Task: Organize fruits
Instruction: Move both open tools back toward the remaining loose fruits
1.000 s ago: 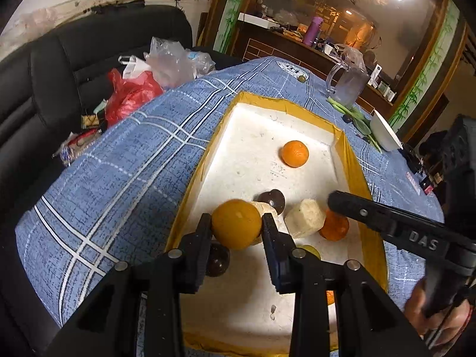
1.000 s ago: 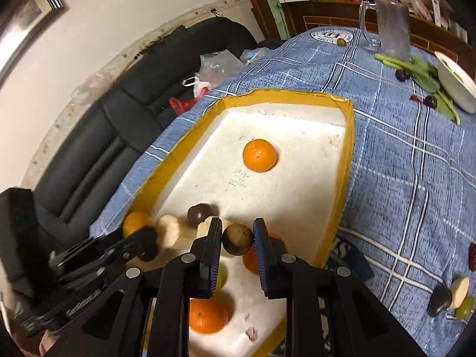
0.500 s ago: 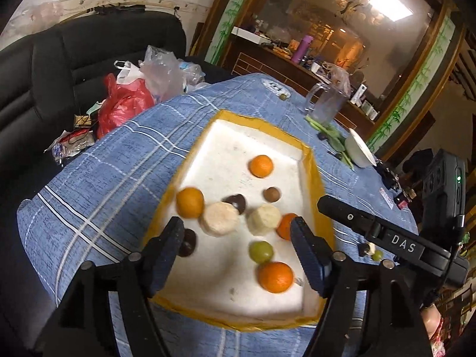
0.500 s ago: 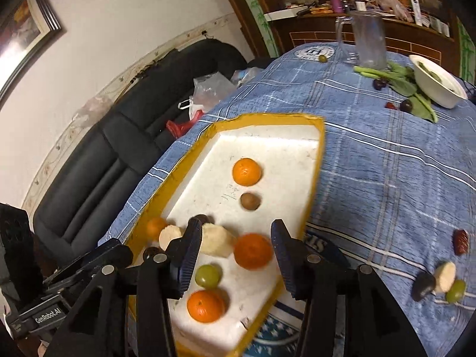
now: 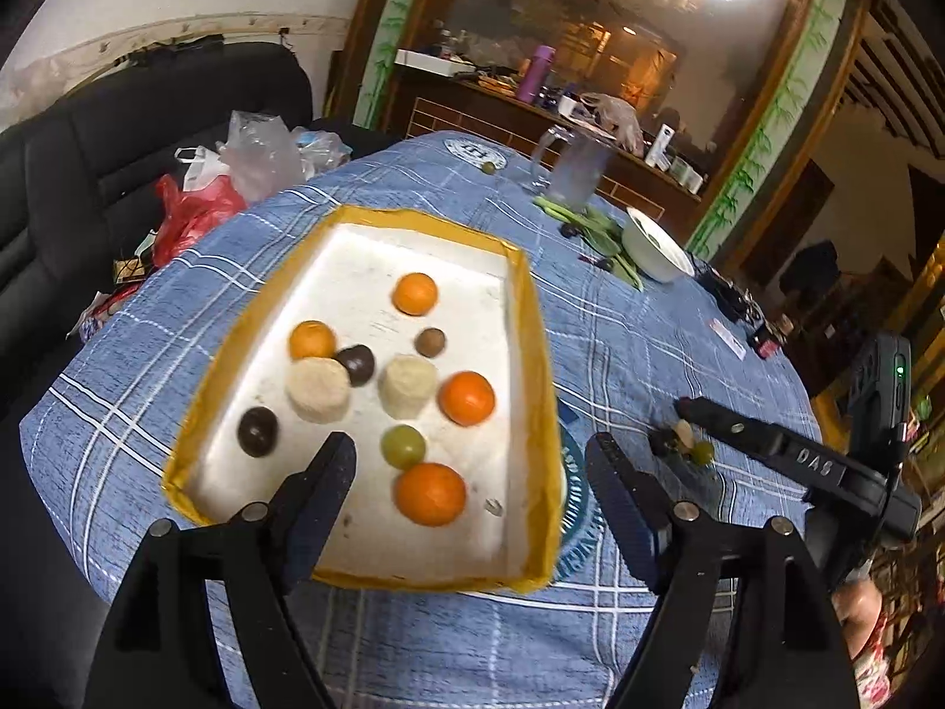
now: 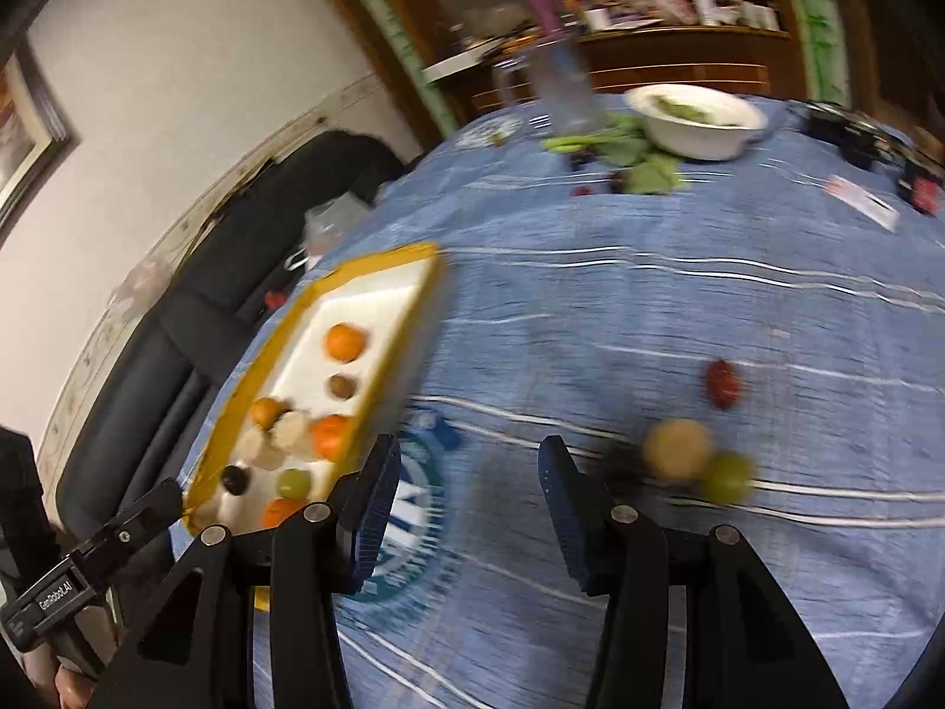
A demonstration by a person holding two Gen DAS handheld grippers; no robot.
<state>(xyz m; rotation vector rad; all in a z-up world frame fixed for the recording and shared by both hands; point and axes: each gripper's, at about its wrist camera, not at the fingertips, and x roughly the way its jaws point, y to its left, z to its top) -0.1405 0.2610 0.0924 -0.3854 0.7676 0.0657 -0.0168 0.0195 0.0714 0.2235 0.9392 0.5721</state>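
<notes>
A yellow-rimmed white tray (image 5: 534, 354) lies on the blue checked tablecloth and holds several fruits: oranges (image 5: 415, 293), dark round fruits (image 5: 257, 431), pale peeled pieces (image 5: 318, 389), a green grape (image 5: 402, 445) and a small brown fruit (image 5: 429, 342). My left gripper (image 5: 469, 487) is open and empty above the tray's near end. My right gripper (image 6: 466, 502) is open and empty over bare cloth right of the tray (image 6: 407, 319). A pale round fruit (image 6: 676, 448), a green grape (image 6: 729, 477) and a red fruit (image 6: 723, 384) lie on the cloth to its right.
A white bowl (image 5: 655, 243), green leaves (image 5: 596, 224) and a glass jug (image 5: 576, 168) stand at the table's far side. Plastic bags (image 5: 236, 177) lie on the black sofa at the left. Small cards and dark items (image 6: 862, 201) lie at the far right.
Both grippers let go of their fruits, the orange and the small brown fruit, in the tray, opened and pulled back. The right gripper has swung right toward the loose fruits on the cloth.
</notes>
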